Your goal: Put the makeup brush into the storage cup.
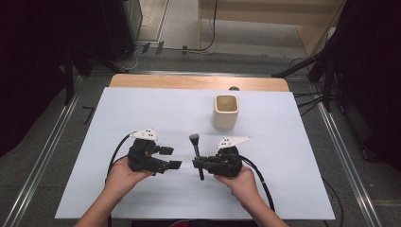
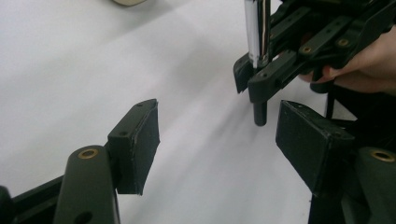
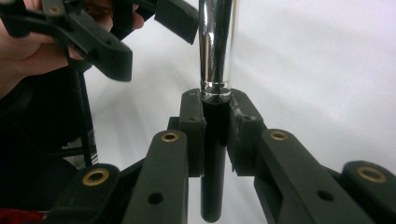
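A makeup brush (image 1: 196,150) with a black handle, chrome ferrule (image 3: 216,46) and dark bristles lies roughly along the table's depth, bristles toward the far side. My right gripper (image 1: 198,163) is shut on its black handle just below the ferrule; the handle's end (image 2: 260,114) pokes out past the jaws. My left gripper (image 1: 174,158) stands open a short way left of the brush, with nothing between its pads (image 2: 140,140). In the left gripper view the brush stands just beyond the open jaws. In the right gripper view the left gripper (image 3: 140,32) is at the upper left.
A cream square cup (image 1: 226,111) stands upright on the white mat (image 1: 142,109), behind and slightly right of the brush. The wooden table edge (image 1: 189,81) runs along the back. Cables trail from both grippers toward the person.
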### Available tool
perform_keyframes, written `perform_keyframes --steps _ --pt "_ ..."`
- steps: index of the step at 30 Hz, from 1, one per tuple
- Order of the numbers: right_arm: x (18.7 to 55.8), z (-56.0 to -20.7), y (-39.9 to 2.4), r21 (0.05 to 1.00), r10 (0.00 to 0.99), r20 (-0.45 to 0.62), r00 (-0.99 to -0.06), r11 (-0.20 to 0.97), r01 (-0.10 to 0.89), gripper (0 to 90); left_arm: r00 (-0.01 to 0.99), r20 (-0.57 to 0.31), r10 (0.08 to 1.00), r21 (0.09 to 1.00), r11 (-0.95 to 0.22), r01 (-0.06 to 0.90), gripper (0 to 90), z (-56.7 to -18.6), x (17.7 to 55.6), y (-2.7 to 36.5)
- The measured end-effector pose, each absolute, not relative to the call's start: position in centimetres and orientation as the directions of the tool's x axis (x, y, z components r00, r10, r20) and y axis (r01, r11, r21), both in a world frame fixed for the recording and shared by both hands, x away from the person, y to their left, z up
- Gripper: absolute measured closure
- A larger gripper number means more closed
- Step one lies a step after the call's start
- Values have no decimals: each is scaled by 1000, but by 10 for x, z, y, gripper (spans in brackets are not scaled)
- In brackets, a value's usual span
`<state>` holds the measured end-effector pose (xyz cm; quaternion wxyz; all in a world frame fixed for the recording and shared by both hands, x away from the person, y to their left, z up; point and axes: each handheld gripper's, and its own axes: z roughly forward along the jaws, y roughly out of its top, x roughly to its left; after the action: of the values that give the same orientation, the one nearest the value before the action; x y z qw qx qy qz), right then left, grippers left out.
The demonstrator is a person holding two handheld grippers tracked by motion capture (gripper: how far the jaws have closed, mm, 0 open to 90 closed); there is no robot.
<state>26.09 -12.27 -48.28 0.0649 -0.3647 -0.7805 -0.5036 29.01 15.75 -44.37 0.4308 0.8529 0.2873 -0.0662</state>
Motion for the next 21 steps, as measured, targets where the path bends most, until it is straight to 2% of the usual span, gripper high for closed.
perform_keyframes --steps 9,21 --pt "264 -482 -123 739 515 456 -726 235 631 797 847 -261 463 692 -521 499 291 -449 287 160" --pt "268 -477 -129 748 536 433 -725 235 621 797 847 -181 499 667 -570 479 271 -455 284 166"
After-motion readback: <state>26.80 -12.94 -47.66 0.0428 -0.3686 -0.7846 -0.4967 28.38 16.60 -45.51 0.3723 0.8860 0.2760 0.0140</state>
